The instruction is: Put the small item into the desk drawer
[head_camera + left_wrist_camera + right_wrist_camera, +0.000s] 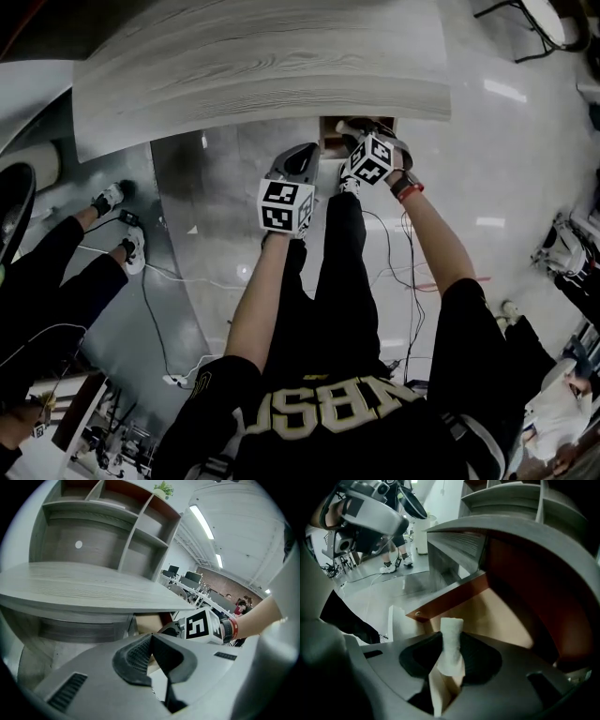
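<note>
**White roll held at the open drawer**

The right gripper [451, 644] is clamped on a white roll [452, 627], which stands upright between its pads just above the tan inside of the open drawer [501, 616]. In the head view the drawer lies at 12 o'clock of that gripper, under the desk top [262, 66]. The left gripper [151, 638], at about 8 o'clock of the right, has its jaws closed together on nothing

Grey wood-grain desk top [262, 66], red-brown drawer [454, 595], white small item [451, 648]
</note>
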A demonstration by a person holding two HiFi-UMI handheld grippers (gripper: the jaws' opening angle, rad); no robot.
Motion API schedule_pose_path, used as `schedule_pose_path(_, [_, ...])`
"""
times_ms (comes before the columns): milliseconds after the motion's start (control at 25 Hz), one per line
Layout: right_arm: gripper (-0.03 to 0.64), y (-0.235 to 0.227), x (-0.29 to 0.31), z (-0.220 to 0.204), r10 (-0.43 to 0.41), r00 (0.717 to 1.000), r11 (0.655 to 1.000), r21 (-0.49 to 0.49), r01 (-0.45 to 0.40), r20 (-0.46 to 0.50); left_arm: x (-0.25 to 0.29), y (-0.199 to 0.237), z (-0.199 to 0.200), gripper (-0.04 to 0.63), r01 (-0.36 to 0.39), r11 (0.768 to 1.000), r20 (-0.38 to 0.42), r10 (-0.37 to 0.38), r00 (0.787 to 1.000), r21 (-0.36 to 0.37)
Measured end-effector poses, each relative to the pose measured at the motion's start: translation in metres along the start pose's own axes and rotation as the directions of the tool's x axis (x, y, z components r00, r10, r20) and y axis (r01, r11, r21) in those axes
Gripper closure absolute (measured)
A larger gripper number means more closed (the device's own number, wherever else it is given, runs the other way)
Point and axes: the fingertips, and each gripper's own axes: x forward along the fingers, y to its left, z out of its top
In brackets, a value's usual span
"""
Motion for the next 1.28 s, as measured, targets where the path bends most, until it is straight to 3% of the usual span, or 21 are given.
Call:
schedule_pose_path(720, [0.468,0.004,0.006,-0.004,0.056,0.998,0.994,0.089,-0.055,-0.014,-0.009,0.007,-0.001,0.581,-0.021,1.000,0.001,0.021,1.000,-0.016])
schedule_pose_path(1000, [0.468,-0.003,-0.022,0.005,0.015,1.000,0.993,0.119,-0.015,0.000,-0.015,0.004,0.011,0.583,-0.015,1.000,0.007,0.015,1.000,-0.013])
schedule_pose_path(1280, [0.472,-0.015,-0.077,0.017,-0.074,0.997,0.975,0.211,0.064,0.036,-0.023,-0.004,0.040,0.583,0.004,1.000,0.038,-0.005,0.999,0.017])
